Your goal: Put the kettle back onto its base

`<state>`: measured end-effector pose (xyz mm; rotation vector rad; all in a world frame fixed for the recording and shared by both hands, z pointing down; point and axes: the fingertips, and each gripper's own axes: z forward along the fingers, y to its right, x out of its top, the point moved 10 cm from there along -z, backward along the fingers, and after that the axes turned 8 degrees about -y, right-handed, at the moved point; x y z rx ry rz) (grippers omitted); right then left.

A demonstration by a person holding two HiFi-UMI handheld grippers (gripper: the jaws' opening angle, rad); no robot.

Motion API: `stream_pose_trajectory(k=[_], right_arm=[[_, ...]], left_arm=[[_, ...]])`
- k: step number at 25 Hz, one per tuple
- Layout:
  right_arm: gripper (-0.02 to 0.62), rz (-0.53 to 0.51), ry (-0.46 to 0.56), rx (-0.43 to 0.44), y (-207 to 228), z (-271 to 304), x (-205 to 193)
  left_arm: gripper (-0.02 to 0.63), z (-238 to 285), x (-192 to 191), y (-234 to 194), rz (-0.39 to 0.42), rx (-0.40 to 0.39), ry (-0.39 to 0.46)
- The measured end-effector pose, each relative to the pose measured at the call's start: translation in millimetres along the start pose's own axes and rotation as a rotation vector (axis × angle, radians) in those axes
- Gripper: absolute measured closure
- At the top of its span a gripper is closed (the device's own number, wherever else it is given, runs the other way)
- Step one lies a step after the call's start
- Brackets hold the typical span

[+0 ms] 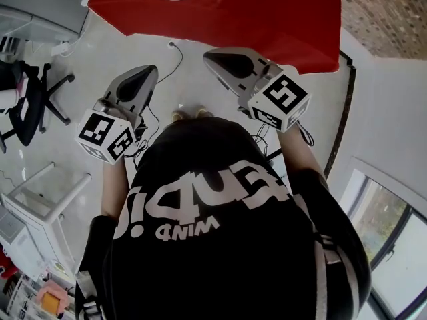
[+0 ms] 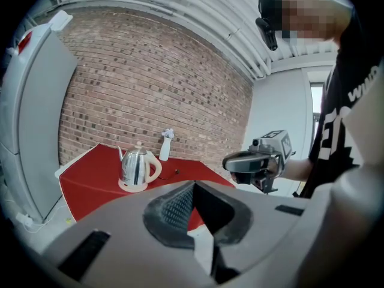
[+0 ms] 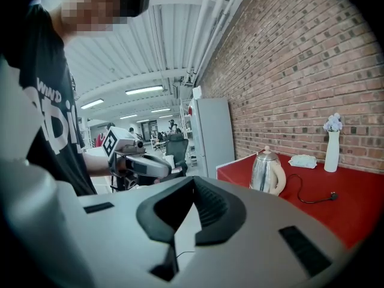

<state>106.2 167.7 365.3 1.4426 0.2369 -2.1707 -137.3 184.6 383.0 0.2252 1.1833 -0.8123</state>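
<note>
Kettle (image 2: pixel 137 167) upright on base (image 2: pixel 132 188), near left edge of red tabletop (image 1: pixel 267 19). Left gripper (image 1: pixel 144 73), right gripper (image 1: pixel 213 58) both closed, empty, held before tabletop's near edge

place: open office | cues: office chair (image 1: pixel 30 109), strip lights (image 3: pixel 144 90), brick wall (image 2: pixel 150 83)

A white vase (image 3: pixel 331 144) stands on the red table (image 1: pixel 280 19) by the brick wall (image 2: pixel 150 83)
</note>
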Motion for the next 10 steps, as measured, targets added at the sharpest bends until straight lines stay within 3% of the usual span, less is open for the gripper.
stream_pose_trajectory(k=[10], right_arm=[[0.572, -0.009, -0.013, -0.019, 0.6, -8.4, -3.4]], left_arm=[[0.600, 2.2, -0.5, 5.9, 0.002, -0.014, -0.008]])
